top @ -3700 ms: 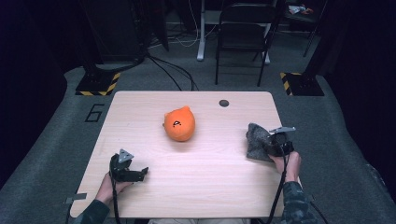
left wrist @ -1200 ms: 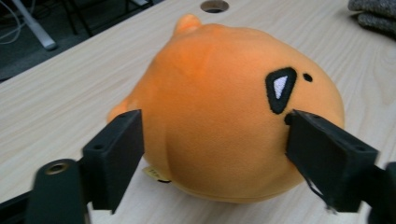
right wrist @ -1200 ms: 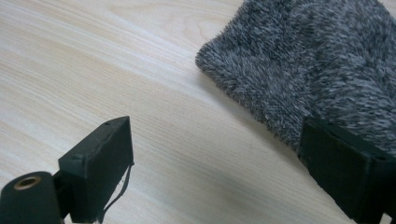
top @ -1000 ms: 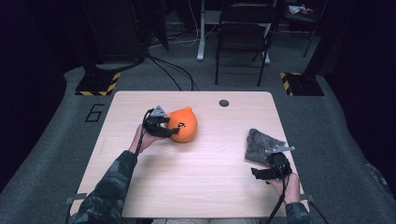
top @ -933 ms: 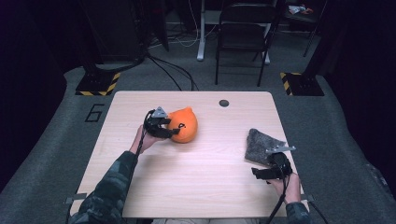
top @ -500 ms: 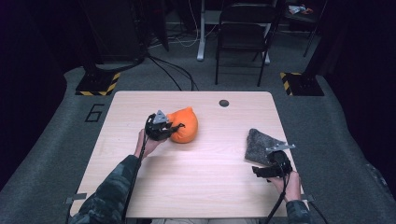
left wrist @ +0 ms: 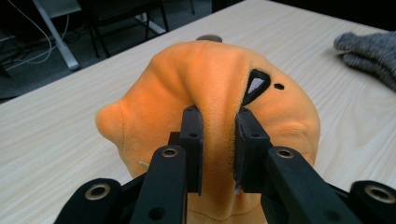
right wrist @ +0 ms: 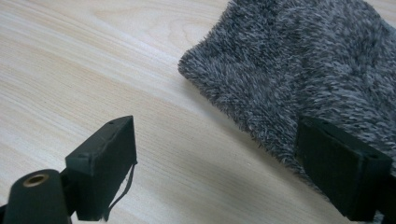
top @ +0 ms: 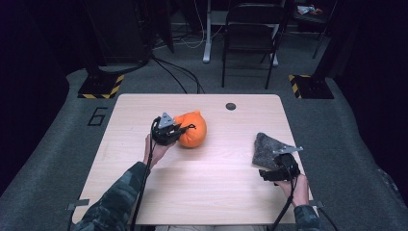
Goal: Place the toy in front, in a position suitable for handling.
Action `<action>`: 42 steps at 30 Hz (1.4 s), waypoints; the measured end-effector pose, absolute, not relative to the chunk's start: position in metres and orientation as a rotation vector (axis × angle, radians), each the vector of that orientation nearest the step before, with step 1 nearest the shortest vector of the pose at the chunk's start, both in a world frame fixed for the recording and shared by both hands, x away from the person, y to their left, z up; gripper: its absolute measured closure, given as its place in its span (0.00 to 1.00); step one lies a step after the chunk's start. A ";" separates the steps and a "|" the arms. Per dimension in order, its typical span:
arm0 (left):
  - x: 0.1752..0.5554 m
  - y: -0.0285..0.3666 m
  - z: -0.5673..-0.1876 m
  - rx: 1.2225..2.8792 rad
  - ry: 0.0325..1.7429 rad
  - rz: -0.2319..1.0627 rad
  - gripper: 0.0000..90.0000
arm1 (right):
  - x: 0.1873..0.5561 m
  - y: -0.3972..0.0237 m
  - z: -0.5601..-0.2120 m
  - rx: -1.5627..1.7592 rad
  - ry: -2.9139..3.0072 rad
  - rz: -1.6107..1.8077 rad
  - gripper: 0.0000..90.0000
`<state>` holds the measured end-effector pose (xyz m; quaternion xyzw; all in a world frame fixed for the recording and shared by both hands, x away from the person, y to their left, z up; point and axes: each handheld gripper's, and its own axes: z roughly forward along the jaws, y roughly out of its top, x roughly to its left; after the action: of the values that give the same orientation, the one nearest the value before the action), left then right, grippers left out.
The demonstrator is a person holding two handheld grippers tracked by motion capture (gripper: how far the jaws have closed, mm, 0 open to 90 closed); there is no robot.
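Your left gripper (left wrist: 217,140) has just been closing and now pinches a fold of the orange plush (left wrist: 210,93) mid-table (top: 207,192). Your right gripper (right wrist: 215,163) stands wide, beside the grey fuzzy cloth (right wrist: 317,70). The floor marking "6" (top: 97,116) is legible.

bare table (top: 211,183) lies open between orange plush (top: 193,130) and grey cloth (top: 266,149).
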<state>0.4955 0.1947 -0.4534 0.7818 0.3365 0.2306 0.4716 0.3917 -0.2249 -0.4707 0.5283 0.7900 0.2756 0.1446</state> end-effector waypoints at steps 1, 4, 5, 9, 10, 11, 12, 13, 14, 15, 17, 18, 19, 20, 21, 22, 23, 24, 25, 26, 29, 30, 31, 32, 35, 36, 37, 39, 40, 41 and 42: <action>0.494 0.194 -0.452 1.914 0.821 0.571 0.84 | 0.392 -0.225 -0.470 1.516 2.276 0.802 0.13; 0.488 0.188 -0.447 1.908 0.834 0.571 0.84 | 0.392 -0.224 -0.470 1.510 2.276 0.803 0.13; 0.486 0.186 -0.446 1.907 0.836 0.571 0.84 | 0.393 -0.224 -0.469 1.507 2.276 0.805 0.13; 0.481 0.180 -0.445 1.901 0.852 0.578 0.84 | 0.394 -0.222 -0.469 1.508 2.272 0.814 0.13; 0.480 0.178 -0.444 1.891 0.858 0.580 0.84 | 0.394 -0.222 -0.468 1.510 2.275 0.810 0.13; 0.478 0.176 -0.443 1.894 0.855 0.581 0.84 | 0.395 -0.221 -0.468 1.516 2.274 0.813 0.13; 0.477 0.173 -0.442 1.891 0.854 0.586 0.84 | 0.395 -0.221 -0.468 1.506 2.278 0.811 0.13; 0.475 0.171 -0.441 1.894 0.852 0.588 0.84 | 0.396 -0.221 -0.469 1.502 2.278 0.811 0.13; 0.473 0.168 -0.440 1.886 0.852 0.595 0.84 | 0.396 -0.219 -0.468 1.521 2.275 0.811 0.13; 0.472 0.166 -0.440 1.883 0.853 0.597 0.84 | 0.397 -0.219 -0.468 1.503 2.277 0.814 0.13; 0.468 0.160 -0.439 1.883 0.853 0.599 0.84 | 0.399 -0.217 -0.468 1.498 2.280 0.815 0.13; 0.467 0.158 -0.439 1.885 0.852 0.597 0.84 | 0.399 -0.216 -0.468 1.505 2.284 0.811 0.13; 0.465 0.155 -0.440 1.885 0.852 0.598 0.83 | 0.400 -0.215 -0.468 1.500 2.285 0.812 0.13; 0.464 0.152 -0.441 1.884 0.854 0.579 0.83 | 0.402 -0.214 -0.468 1.486 2.286 0.813 0.13; 0.463 0.149 -0.443 1.885 0.856 0.567 0.83 | 0.403 -0.212 -0.468 1.487 2.284 0.809 0.13; 0.462 0.147 -0.445 1.894 0.855 0.559 0.83 | 0.404 -0.211 -0.469 1.478 2.285 0.803 0.13; 0.461 0.144 -0.448 1.900 0.854 0.551 0.83 | 0.405 -0.210 -0.469 1.480 2.281 0.807 0.13; 0.460 0.142 -0.451 1.918 0.852 0.540 0.83 | 0.407 -0.209 -0.469 1.470 2.285 0.811 0.13; 0.460 0.140 -0.455 1.935 0.852 0.543 0.83 | 0.408 -0.208 -0.468 1.470 2.284 0.810 0.13; 0.459 0.139 -0.460 1.954 0.853 0.531 0.82 | 0.409 -0.207 -0.468 1.474 2.283 0.811 0.13; 0.457 0.139 -0.466 1.973 0.842 0.526 0.77 | 0.411 -0.204 -0.469 1.466 2.283 0.815 0.13; 0.457 0.140 -0.465 1.972 0.845 0.533 0.71 | 0.413 -0.204 -0.469 1.451 2.289 0.813 0.13; 0.457 0.141 -0.463 1.963 0.849 0.535 0.63 | 0.413 -0.202 -0.469 1.454 2.284 0.816 0.13; 0.456 0.144 -0.461 1.959 0.851 0.528 0.58 | 0.413 -0.200 -0.469 1.464 2.279 0.822 0.13; 0.453 0.152 -0.457 1.943 0.869 0.541 0.42 | 0.416 -0.196 -0.468 1.441 2.281 0.845 0.13; 0.452 0.156 -0.455 1.949 0.876 0.544 0.37 | 0.417 -0.193 -0.466 1.447 2.282 0.854 0.13; 0.450 0.161 -0.454 1.938 0.888 0.547 0.33 | 0.418 -0.191 -0.465 1.430 2.277 0.867 0.12; 0.446 0.172 -0.452 1.927 0.911 0.562 0.27 | 0.420 -0.184 -0.462 1.428 2.271 0.886 0.11; 0.444 0.178 -0.451 1.934 0.919 0.577 0.25 | 0.421 -0.180 -0.460 1.425 2.271 0.907 0.10; 0.442 0.182 -0.451 1.933 0.930 0.586 0.24 | 0.422 -0.177 -0.458 1.415 2.266 0.921 0.10; 0.440 0.189 -0.452 1.929 0.940 0.591 0.22 | 0.423 -0.174 -0.457 1.398 2.267 0.924 0.10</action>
<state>0.4404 0.1889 -0.4516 0.7773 0.3790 0.2380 0.4421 0.4229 -0.1737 -0.4570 0.4895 0.7937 0.3236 0.1604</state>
